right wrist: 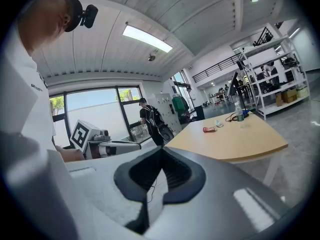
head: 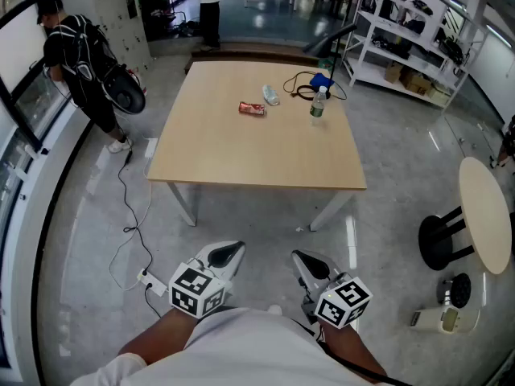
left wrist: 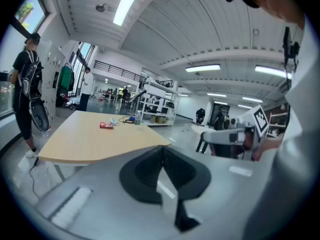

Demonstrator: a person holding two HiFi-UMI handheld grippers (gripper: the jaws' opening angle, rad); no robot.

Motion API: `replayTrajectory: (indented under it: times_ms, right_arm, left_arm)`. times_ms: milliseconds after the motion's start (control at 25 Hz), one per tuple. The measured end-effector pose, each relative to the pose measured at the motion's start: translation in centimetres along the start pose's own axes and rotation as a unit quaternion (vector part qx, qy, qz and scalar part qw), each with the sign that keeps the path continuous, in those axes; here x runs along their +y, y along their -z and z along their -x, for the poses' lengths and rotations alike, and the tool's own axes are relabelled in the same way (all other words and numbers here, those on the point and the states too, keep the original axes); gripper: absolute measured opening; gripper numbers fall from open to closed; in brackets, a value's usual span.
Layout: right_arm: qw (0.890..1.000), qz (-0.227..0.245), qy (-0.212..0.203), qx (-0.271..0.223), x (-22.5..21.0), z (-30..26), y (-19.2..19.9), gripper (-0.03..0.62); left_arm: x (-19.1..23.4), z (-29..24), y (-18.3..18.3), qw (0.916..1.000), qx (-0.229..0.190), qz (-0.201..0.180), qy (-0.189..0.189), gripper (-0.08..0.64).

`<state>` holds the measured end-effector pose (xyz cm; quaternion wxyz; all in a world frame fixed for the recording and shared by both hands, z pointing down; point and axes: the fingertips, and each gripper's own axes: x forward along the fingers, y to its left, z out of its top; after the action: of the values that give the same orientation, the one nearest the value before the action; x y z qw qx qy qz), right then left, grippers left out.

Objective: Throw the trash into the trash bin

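A red snack wrapper (head: 252, 108) and a crumpled white piece of trash (head: 271, 95) lie on the far half of the wooden table (head: 241, 155). A clear water bottle (head: 318, 105) stands to their right. No trash bin shows in any view. My left gripper (head: 224, 255) and right gripper (head: 308, 263) hang side by side over the floor, short of the table's near edge. Both are shut with nothing between the jaws. The wrapper (left wrist: 106, 125) is far ahead in the left gripper view, and the wrapper (right wrist: 208, 129) is equally distant in the right gripper view.
A black cable with a blue item (head: 312, 82) lies at the table's far edge. A person with a backpack (head: 80, 63) stands at the left windows. A round side table (head: 487, 211), white device (head: 441, 319), shelves (head: 410, 30) and a floor power strip (head: 150, 281) surround the area.
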<state>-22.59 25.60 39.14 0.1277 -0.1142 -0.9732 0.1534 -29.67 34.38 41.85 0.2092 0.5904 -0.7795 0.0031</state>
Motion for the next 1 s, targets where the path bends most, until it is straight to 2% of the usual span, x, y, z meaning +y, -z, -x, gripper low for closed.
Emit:
replayTrajectory:
  times_ms: [360, 600, 880, 1000]
  right_arm:
    - [1.000, 0.000, 0.000, 0.003, -0.7, 0.1, 0.4, 0.000]
    - [1.000, -0.014, -0.009, -0.018, -0.5, 0.4, -0.6, 0.002]
    - [0.999, -0.001, -0.028, -0.017, -0.6, 1.1, -0.6, 0.002]
    - [0.999, 0.019, -0.032, -0.012, -1.0, 1.5, -0.6, 0.002]
  left_arm:
    - [-0.3, -0.7, 0.5, 1.0000, 0.002, 0.002, 0.001, 0.006]
    - [-0.5, -0.7, 0.3, 1.0000, 0.003, 0.007, -0.002, 0.006]
    - [-1.4, -1.6, 0.6, 1.0000, 0.007, 0.003, -0.001, 0.006]
    - [-1.7, -2.1, 0.4, 1.0000, 0.005, 0.001, -0.004, 0.006]
